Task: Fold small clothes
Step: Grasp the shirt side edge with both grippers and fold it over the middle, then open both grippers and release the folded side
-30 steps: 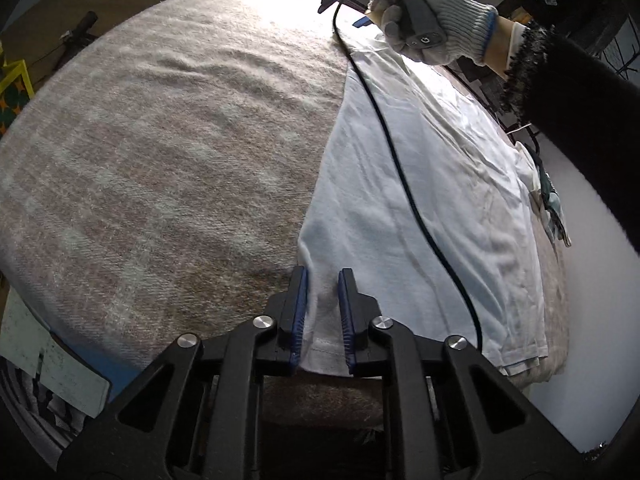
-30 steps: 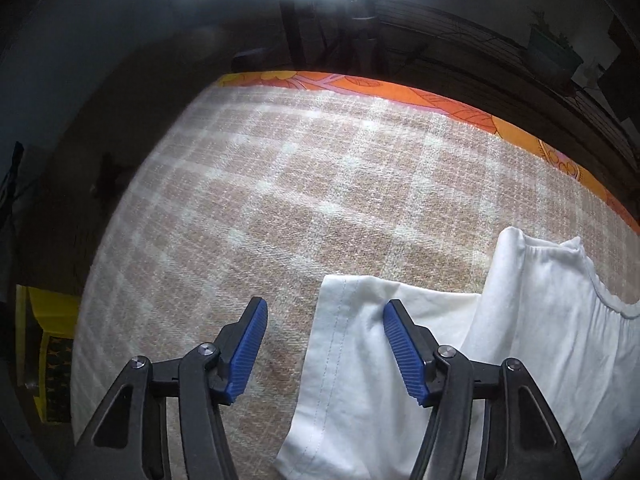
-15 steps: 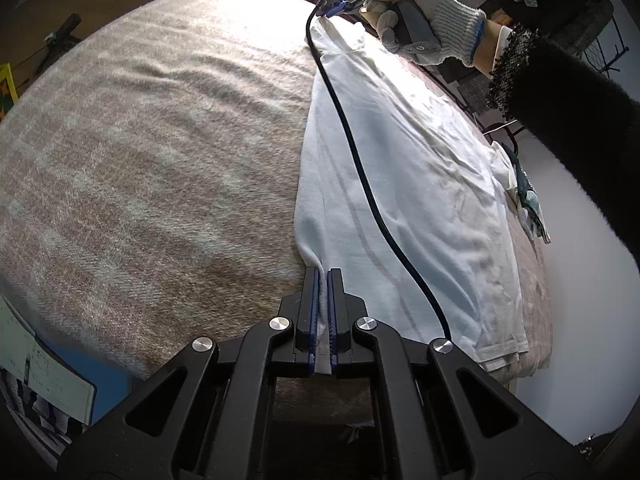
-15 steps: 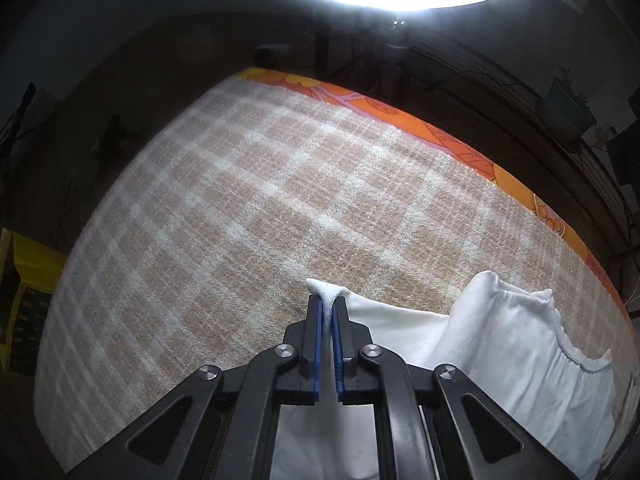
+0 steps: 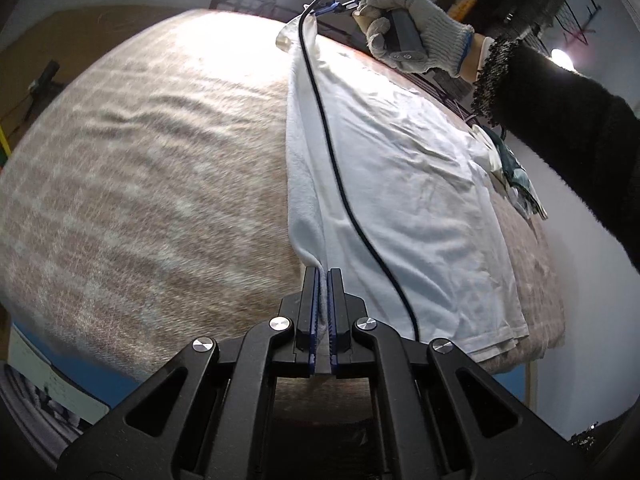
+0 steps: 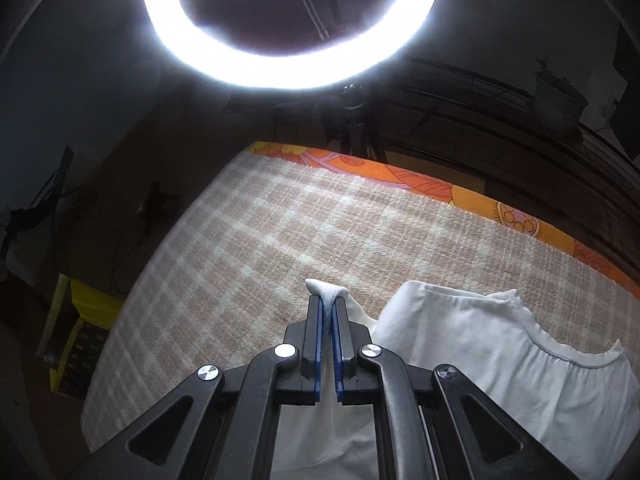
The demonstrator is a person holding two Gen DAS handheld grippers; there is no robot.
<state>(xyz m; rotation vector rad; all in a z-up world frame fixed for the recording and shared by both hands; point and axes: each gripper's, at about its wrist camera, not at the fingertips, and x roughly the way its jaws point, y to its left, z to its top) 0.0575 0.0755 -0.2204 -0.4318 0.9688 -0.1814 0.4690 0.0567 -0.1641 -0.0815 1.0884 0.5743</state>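
On the plaid blanket: white shirt lies flat, its left edge lifted. Left tool clamped tight on the near hem corner; right tool clamped on the far sleeve tip, which pokes out past the pads. Black cable runs across the shirt.

My right wrist view is dominated by a ring light blazing overhead, leaving the room behind dark. On my left view its glare washes out the far blanket, motion blur softens the weave, and the fisheye bends everything at the edges.
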